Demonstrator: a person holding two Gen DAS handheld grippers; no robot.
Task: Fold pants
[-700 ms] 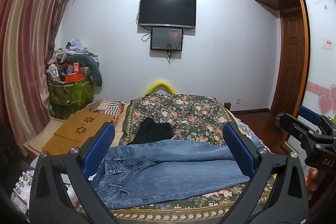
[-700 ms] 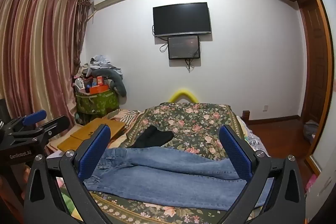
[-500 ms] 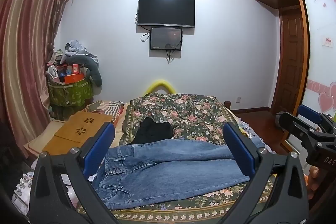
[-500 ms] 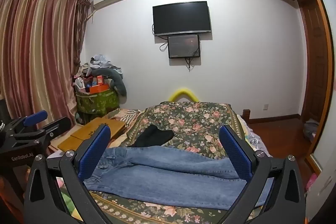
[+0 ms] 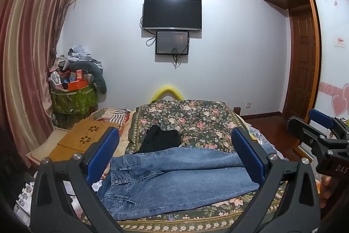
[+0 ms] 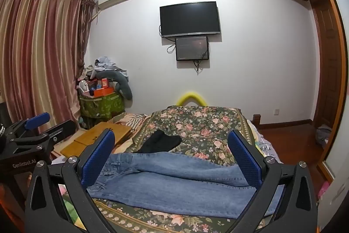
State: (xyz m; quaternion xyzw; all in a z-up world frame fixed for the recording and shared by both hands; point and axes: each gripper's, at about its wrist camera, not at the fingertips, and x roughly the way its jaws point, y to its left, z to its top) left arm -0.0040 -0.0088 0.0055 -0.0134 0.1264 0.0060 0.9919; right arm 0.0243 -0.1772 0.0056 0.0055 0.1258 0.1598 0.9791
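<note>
Blue jeans (image 5: 174,180) lie flat across the near end of a bed with a floral cover (image 5: 192,121), waist to the left and legs running right. In the right wrist view the same jeans (image 6: 174,176) stretch across the floral cover (image 6: 209,123). My left gripper (image 5: 174,156) hangs open above and in front of the jeans, nothing between its blue pads. My right gripper (image 6: 172,156) is open too, held off the cloth. Each gripper shows at the edge of the other's view: the right gripper (image 5: 316,130) and the left gripper (image 6: 41,126).
A black garment (image 5: 161,139) lies on the bed just beyond the jeans. A wooden lap desk (image 5: 85,139) sits at the bed's left, with a green bin (image 5: 74,99) piled with clutter behind it. Curtains (image 5: 28,58) hang left; a wooden door (image 5: 303,62) stands right.
</note>
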